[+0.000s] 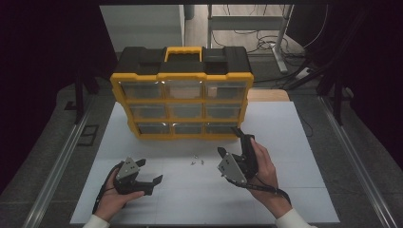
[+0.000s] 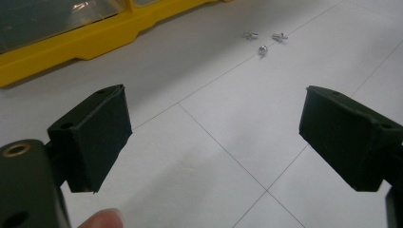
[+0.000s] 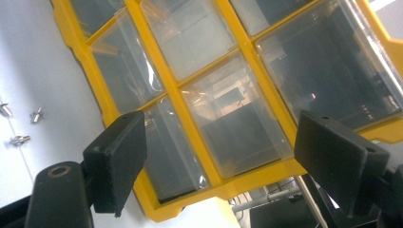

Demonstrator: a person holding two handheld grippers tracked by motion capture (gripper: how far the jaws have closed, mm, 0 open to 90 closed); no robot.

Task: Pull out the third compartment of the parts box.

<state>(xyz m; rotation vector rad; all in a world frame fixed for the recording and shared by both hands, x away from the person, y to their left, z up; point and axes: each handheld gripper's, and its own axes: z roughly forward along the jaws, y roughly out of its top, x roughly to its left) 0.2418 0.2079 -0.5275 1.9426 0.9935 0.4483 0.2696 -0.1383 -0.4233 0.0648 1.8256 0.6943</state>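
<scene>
Both forearms come in from the bottom of the high view, each hand holding a gripper low over the desk (image 1: 285,199). The left gripper (image 1: 151,172) lies in an upturned palm, its jaws spread wide and empty, pointing to the right. The right gripper (image 1: 228,141) is tipped on its side, apparently aimed forward, its jaws also wide apart with nothing between them.
</scene>
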